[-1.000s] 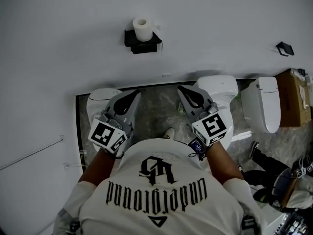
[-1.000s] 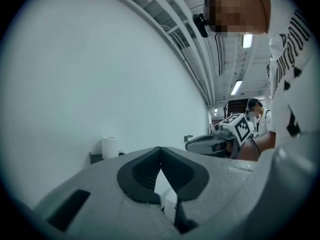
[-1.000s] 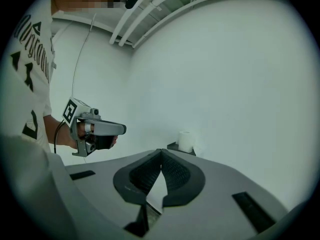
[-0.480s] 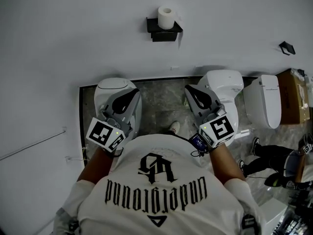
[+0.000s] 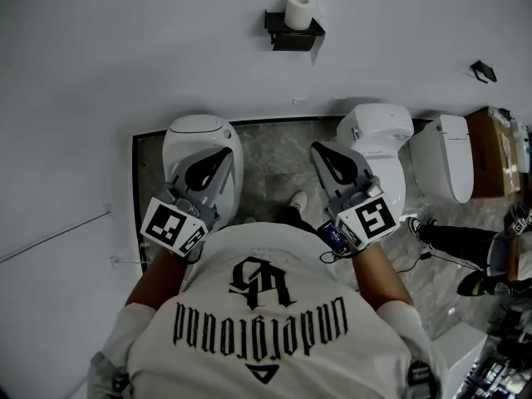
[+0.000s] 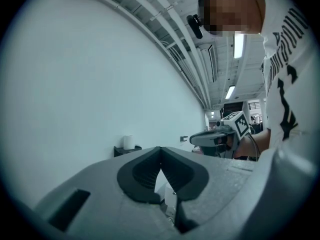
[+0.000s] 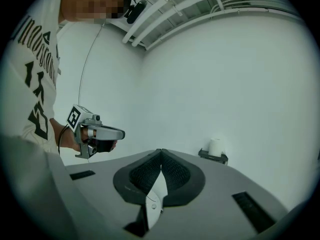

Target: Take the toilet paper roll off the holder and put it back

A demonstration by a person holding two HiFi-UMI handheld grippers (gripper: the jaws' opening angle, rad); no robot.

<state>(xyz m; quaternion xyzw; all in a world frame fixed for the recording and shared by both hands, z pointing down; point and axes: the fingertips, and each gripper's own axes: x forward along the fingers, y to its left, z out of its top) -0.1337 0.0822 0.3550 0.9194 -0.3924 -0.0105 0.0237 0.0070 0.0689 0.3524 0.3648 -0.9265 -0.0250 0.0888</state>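
The roll (image 5: 299, 11) stands upright on the holder (image 5: 293, 40), well apart: 12 o'clock from the right gripper (image 5: 319, 150), 1 o'clock from the left gripper (image 5: 224, 153). The right looks nearer; both are closed and empty.

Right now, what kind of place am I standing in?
Probably a mock-up washroom in a workshop or showroom rather than a real bathroom. Several toilets stand side by side with no stalls, a roll stands on a holder, and bare ducts run overhead.
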